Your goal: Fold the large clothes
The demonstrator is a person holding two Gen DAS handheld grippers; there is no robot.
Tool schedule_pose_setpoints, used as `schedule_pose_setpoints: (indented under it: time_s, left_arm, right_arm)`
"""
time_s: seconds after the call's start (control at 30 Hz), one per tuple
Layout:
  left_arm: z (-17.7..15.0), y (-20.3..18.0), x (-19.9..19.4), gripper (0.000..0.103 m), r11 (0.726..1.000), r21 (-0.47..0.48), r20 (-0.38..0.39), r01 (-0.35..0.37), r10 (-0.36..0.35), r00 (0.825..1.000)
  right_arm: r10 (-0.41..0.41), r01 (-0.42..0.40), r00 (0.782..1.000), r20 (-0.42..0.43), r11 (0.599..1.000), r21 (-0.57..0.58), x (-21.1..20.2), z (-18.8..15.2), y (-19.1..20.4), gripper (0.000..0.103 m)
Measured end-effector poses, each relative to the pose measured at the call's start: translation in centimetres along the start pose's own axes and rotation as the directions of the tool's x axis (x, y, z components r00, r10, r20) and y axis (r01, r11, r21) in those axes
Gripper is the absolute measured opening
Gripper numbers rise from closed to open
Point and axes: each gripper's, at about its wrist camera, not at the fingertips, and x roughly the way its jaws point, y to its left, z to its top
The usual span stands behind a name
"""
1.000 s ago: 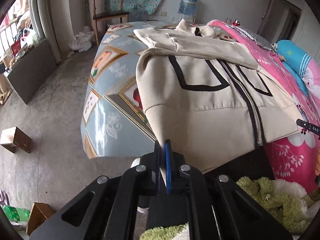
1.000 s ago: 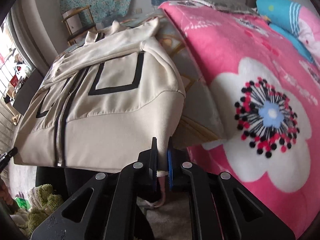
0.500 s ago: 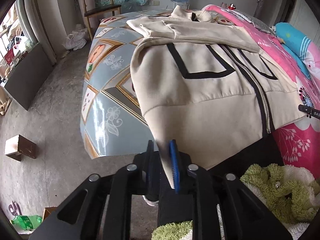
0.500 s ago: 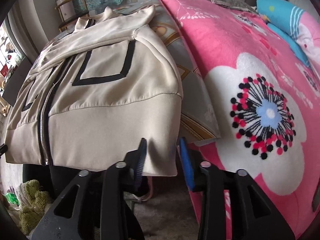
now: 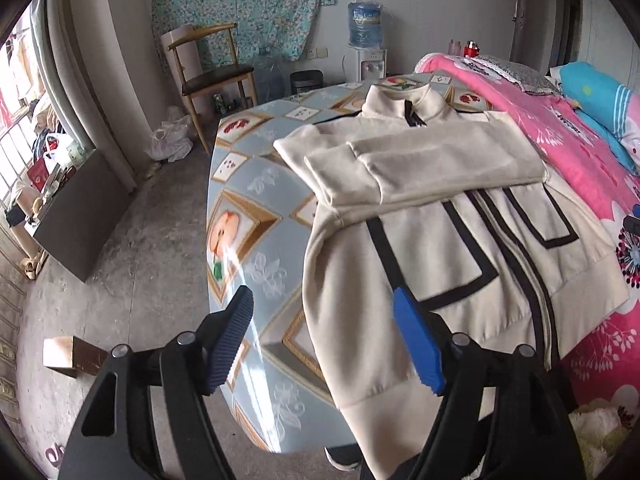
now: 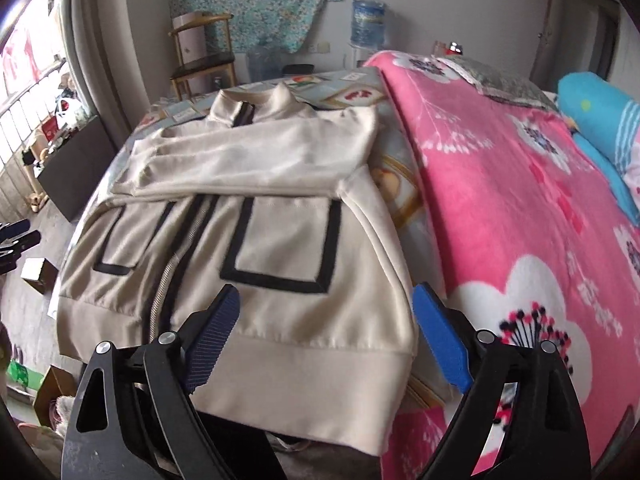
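Note:
A cream zip jacket (image 5: 436, 248) (image 6: 280, 240) with black pocket outlines lies face up on the bed, both sleeves folded across its chest. Its hem hangs over the near edge of the bed. My left gripper (image 5: 322, 294) hovers above the jacket's left hem corner, jaws opening, pads off the cloth. My right gripper (image 6: 326, 291) hovers over the right hem corner, its jaws likewise opening with nothing pressed between them. Each gripper's tips also peek into the other view: left gripper (image 6: 16, 236), right gripper (image 5: 634, 220).
A patterned blue sheet (image 5: 248, 248) covers the bed under the jacket, with a pink floral blanket (image 6: 500, 208) and blue pillow (image 6: 592, 108) to the right. A wooden chair (image 5: 208, 72), a water dispenser (image 5: 366, 40) and a cardboard box (image 5: 68, 356) stand on the concrete floor.
Both grippers were shut on the jacket's hem corners; they have let go, opened wide and lifted back. The hem now rests over the bed edge.

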Motion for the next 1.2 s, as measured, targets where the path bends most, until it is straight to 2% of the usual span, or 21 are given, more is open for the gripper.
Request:
schedule_pose_setpoints:
  time_s: [0.07,0.2,0.3,0.37,0.47,0.6,0.67,0.8,0.93,1.03,1.1,1.13,1.17,1.2]
  left_arm:
    - [2.8,0.4,0.4,0.078,1.0,0.014,0.02,0.011,-0.012,1.0]
    - [9.2,1.2,2.1,0.079,0.999,0.013,0.049,0.033,-0.034,0.998]
    - [14.3,1.3,4.4,0.082,0.999,0.032,0.091,0.004,-0.007,0.996]
    - [17.7,1.2,6.5,0.084,1.0,0.029,0.108,0.009,-0.012,0.994]
    - [22.2,1.6,10.6,0.084,0.996,-0.049,0.088,0.08,-0.075,0.993]
    - [26.9,1.2,17.7,0.084,0.969,-0.17,0.03,0.177,-0.175,0.984]
    - [28.7,0.4,21.5,0.084,0.957,-0.211,-0.012,0.2,-0.207,0.978]
    - [30.9,-1.9,28.1,0.084,0.948,-0.257,-0.095,0.19,-0.22,0.971]
    - [31.8,-3.1,32.0,0.084,0.934,-0.301,-0.124,0.191,-0.237,0.963]
    - [32.3,-4.3,33.6,0.084,0.946,-0.269,-0.132,0.18,-0.221,0.966]
    - [32.6,-5.1,34.3,0.075,0.957,-0.233,-0.142,0.173,-0.21,0.967]
    - [32.6,-5.4,34.4,0.064,0.962,-0.213,-0.151,0.17,-0.204,0.967]
    - [32.6,-5.8,34.5,0.05,0.967,-0.193,-0.158,0.168,-0.199,0.967]
    - [32.6,-6.0,34.6,0.042,0.971,-0.17,-0.163,0.168,-0.196,0.967]
  right_arm:
    - [0.055,-0.055,0.998,-0.008,0.998,-0.019,0.8,2.6,0.6,0.088]
    - [0.162,-0.163,0.986,-0.036,0.986,-0.029,3.3,8.5,1.1,0.088]
    - [0.197,-0.199,0.979,-0.056,0.98,-0.026,5.9,13.4,1.5,0.088]
    - [0.207,-0.209,0.976,-0.073,0.978,-0.022,8.4,16.9,1.7,0.088]
    - [0.237,-0.234,0.964,-0.119,0.972,0.034,12.7,21.4,1.8,0.088]
    - [0.282,-0.264,0.94,-0.191,0.957,0.117,19.3,26.1,2.0,0.088]
    - [0.259,-0.232,0.942,-0.213,0.962,0.144,22.8,28.3,2.2,0.088]
    - [0.206,-0.167,0.942,-0.264,0.972,0.162,28.9,32.0,2.6,0.087]
    - [0.196,-0.145,0.923,-0.332,0.974,0.174,33.5,33.5,2.9,0.083]
    - [0.204,-0.153,0.905,-0.373,0.975,0.161,35.6,33.7,3.2,0.077]
    - [0.172,-0.131,0.899,-0.403,0.983,0.128,36.6,33.6,3.5,0.067]
    - [0.154,-0.118,0.896,-0.416,0.987,0.112,36.9,33.5,3.6,0.066]
    - [0.144,-0.112,0.892,-0.429,0.989,0.098,37.2,33.3,3.7,0.06]
    - [0.143,-0.116,0.888,-0.438,0.989,0.088,37.2,33.0,3.7,0.053]
